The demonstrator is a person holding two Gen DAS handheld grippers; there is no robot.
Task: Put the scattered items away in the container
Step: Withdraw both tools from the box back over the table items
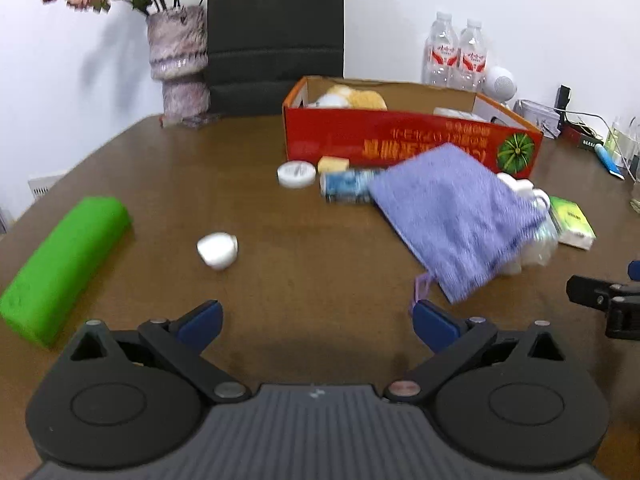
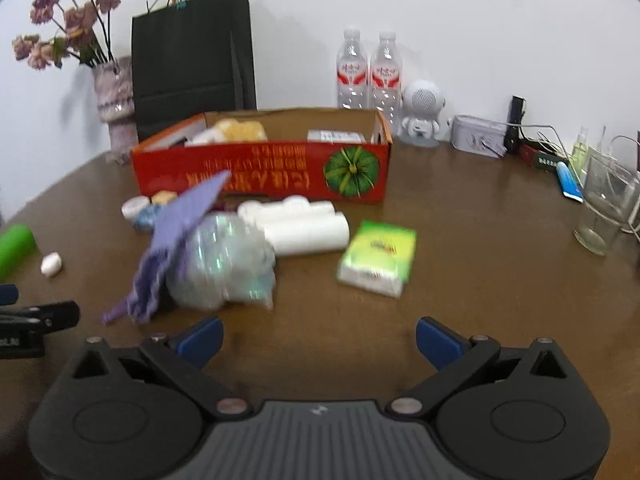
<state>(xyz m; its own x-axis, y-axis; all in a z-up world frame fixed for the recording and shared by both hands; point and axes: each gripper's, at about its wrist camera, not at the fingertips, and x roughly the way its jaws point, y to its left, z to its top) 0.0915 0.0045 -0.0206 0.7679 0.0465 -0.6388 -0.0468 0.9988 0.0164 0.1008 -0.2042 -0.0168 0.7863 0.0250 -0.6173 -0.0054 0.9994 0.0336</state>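
right wrist view shows my right claw [image 2: 318, 340] spread wide and empty over the desk [image 2: 460, 248], so i'd approach the green tissue pack [image 2: 376, 258] lying before the red box [image 2: 260, 172] squarely.

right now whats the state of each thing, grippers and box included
left gripper: open, empty
right gripper: open, empty
red box: open-topped, some items inside
purple cloth: draped over the plastic bag
plastic bag: crumpled, on the table
green tissue pack: lying flat
water bottles: upright, capped
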